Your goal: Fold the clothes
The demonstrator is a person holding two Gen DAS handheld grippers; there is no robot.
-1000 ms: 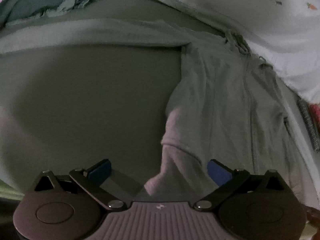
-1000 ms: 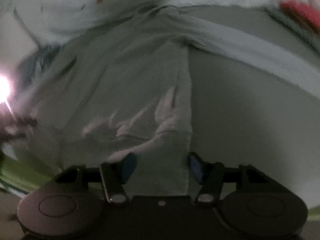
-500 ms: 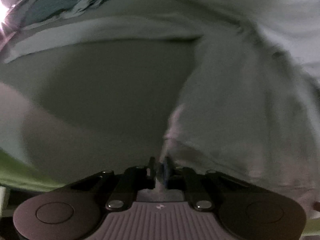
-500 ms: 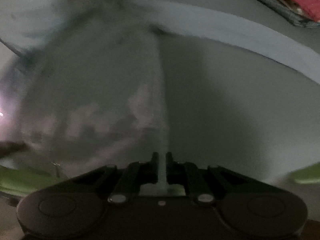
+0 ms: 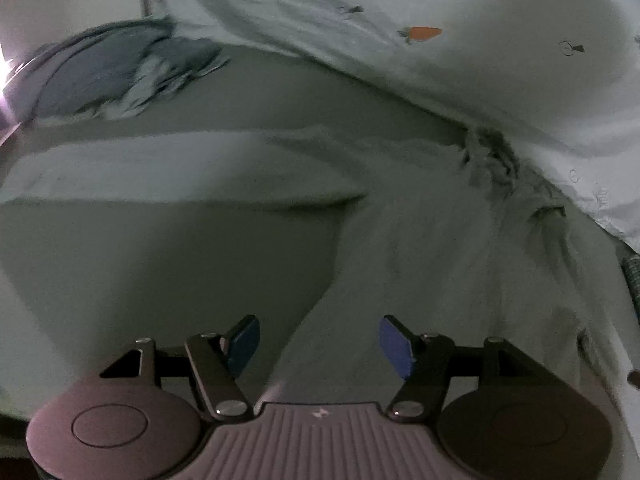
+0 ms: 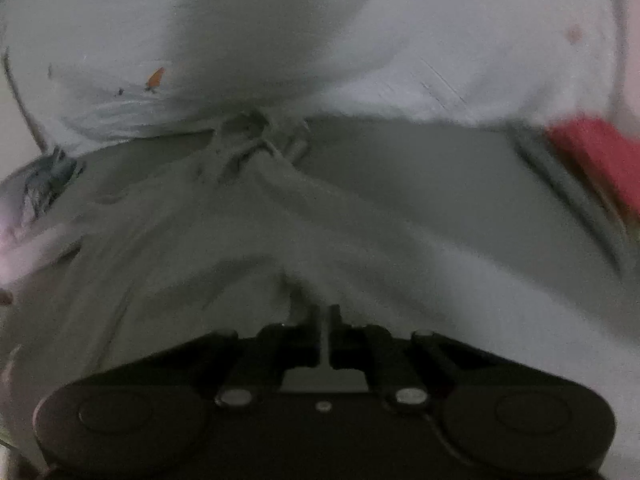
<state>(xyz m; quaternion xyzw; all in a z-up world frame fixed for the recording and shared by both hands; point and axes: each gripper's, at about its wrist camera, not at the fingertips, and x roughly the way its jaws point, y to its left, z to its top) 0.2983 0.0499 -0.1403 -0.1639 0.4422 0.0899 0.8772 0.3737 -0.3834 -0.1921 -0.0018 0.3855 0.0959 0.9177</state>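
Left wrist view: the left gripper (image 5: 318, 344) stands with its blue-padded fingers (image 5: 396, 346) spread wide and nothing between them. The pale grey long-sleeved garment (image 5: 460, 280) lies flat on the grey-green bed surface (image 5: 168, 272), filling the right half of the view; its near edge runs between the open fingers and its bunched collar (image 5: 490, 160) lies at the far end. One long sleeve (image 5: 180, 172) extends leftward from the body of the garment across the bed. A crumpled blue-grey cloth (image 5: 112, 76) rests at the far left, well apart from the garment. A white sheet printed with small orange carrots (image 5: 420, 34) lies along the far side, touching the collar region.

Right wrist view (blurred): the right gripper (image 6: 326, 320) has its dark fingers drawn together to a narrow slit, pinching a fold of the pale grey garment (image 6: 200, 232) that rises as a thin ridge between them. From the pinch the fabric spreads away toward the bunched collar (image 6: 248, 136) at the far centre. The white carrot-printed sheet (image 6: 280, 32) fills the far part of the view. A red flat object (image 6: 600, 152) lies at the far right beside a grey strip; its nature cannot be told. The blue-grey cloth (image 6: 48, 176) appears at the far left edge.
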